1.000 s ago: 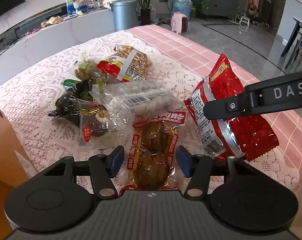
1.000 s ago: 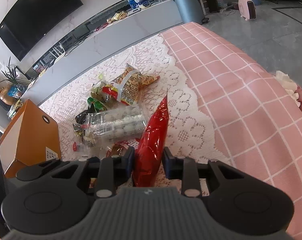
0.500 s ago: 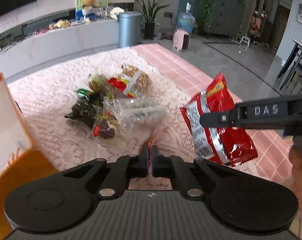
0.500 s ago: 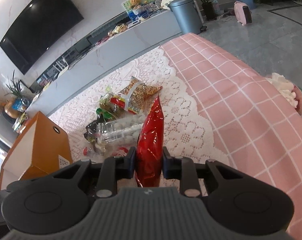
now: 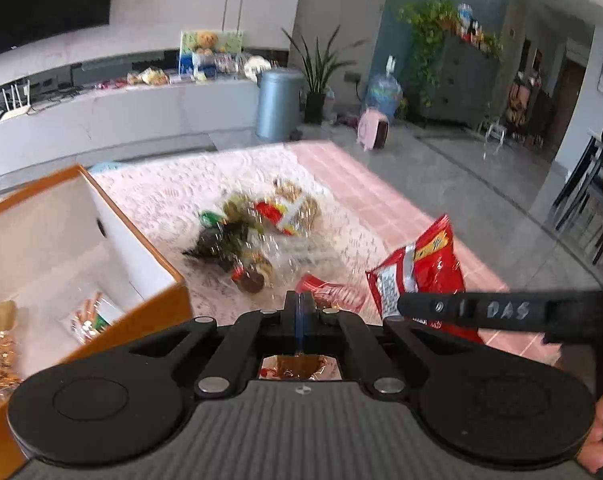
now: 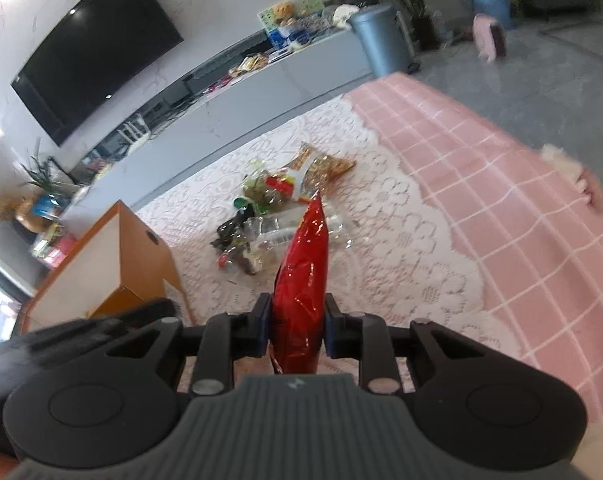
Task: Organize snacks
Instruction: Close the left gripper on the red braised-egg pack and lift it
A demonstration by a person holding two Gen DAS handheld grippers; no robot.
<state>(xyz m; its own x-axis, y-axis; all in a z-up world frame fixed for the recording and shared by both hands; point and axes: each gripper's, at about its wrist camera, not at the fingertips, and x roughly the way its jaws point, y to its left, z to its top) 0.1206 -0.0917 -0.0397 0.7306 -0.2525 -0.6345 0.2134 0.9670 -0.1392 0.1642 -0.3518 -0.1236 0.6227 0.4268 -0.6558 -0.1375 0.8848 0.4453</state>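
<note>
- Left gripper [image 5: 300,305], clamped on a clear brown-snack packet [image 5: 328,293], has the open orange cardboard box [image 5: 149,304] at nine o'clock, nearer than right.
- Right gripper [image 6: 296,326] pinches an upright red foil bag [image 6: 303,268]; box [image 6: 141,268] at ten o'clock.

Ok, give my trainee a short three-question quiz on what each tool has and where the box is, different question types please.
1. True or false: the right tool is shut on the red snack bag.
2. Multiple choice: the left tool grips (A) nothing, (B) the clear packet of brown snacks, (C) the red bag.
3. Fill in: in the left wrist view, the open orange box sits to the ____ of the snack pile on the lace tablecloth.

Key: 1 true. 2 B; its shut pads pinch the packet's thin edge. 3 left; the box already holds some packets.
</note>
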